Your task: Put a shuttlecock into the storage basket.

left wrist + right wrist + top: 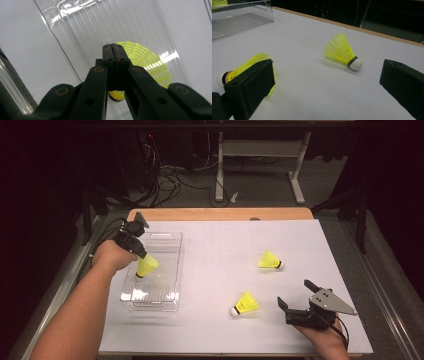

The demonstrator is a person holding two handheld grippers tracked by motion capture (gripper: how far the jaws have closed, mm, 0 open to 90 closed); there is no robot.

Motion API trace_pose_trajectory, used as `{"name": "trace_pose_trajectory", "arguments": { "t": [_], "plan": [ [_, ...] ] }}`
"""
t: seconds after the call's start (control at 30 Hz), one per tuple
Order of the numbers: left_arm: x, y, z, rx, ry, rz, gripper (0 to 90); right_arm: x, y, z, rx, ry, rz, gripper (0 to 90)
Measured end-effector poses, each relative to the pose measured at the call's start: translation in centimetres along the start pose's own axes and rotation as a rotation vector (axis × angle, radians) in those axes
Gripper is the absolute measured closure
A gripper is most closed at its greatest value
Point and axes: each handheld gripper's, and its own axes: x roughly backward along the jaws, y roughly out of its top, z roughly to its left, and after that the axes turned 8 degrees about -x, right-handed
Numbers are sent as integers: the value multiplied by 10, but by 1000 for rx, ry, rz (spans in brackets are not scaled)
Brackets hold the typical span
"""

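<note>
Item: yellow shuttlecock, plastic skirt, held over the clear plastic bin. Location: inside the bin's outline, toward its left wall and roughly midway along its length, skirt uppermost and cork end low. In the left gripper view the skirt fans out to the right behind the jaws and the base shows beneath them, with the ribbed floor of the bin behind.

Left gripper: jaws pressed together, clamped on the rim of the shuttlecock's skirt. The gripper points down into the bin from its left side; the forearm runs in from the near left corner of the table.

Right gripper: jaws spread wide, nothing between them. It rests near the near right corner of the table, pointing toward the far edge.

Second shuttlecock: lies on its side on the white surface, near the near edge, just left of the right gripper, cork end pointing left.

Third shuttlecock: lies on its side right of centre, cork end pointing right, well apart from the bin.
</note>
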Motion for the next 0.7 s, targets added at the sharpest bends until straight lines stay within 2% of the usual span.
{"name": "trace_pose_trajectory", "arguments": {
  "t": [0.33,0.7],
  "plan": [
    [-14,-1,6,23,-9,21,898,0,0,0,0,2,-1,5],
    [-23,1,7,19,-9,19,897,0,0,0,2,3,3,5]
  ]
}}
